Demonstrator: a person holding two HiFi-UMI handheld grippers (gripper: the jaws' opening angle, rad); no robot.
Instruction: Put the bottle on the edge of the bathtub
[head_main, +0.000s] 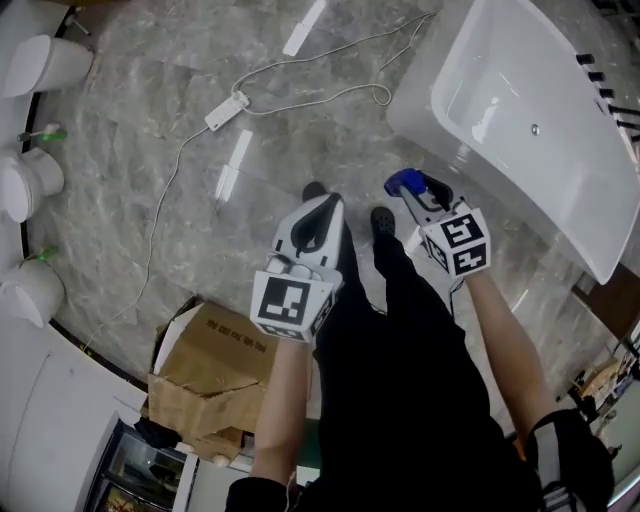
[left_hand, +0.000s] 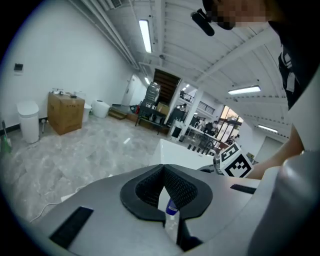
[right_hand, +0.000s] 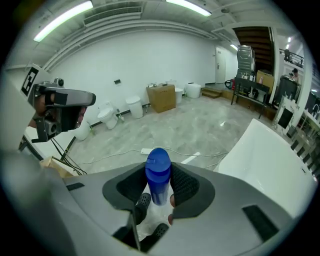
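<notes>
My right gripper (head_main: 410, 192) (right_hand: 158, 181) is shut on a blue bottle (head_main: 405, 182) (right_hand: 158, 174), which stands upright between the jaws with its cap uppermost. I hold it above the marble floor, just left of the white bathtub (head_main: 445, 80) (right_hand: 272, 160) and apart from its rim. Beside it on the left, my left gripper (head_main: 322, 203) (left_hand: 163, 170) has its jaw tips meeting with nothing in them. A sliver of blue shows through the gap under those tips in the left gripper view; I cannot tell what it is.
A white power strip (head_main: 228, 110) with a long cable lies on the floor ahead. Toilets (head_main: 45, 65) line the left wall. A torn cardboard box (head_main: 215, 370) sits at lower left. The person's dark shoes (head_main: 382, 220) stand under the grippers.
</notes>
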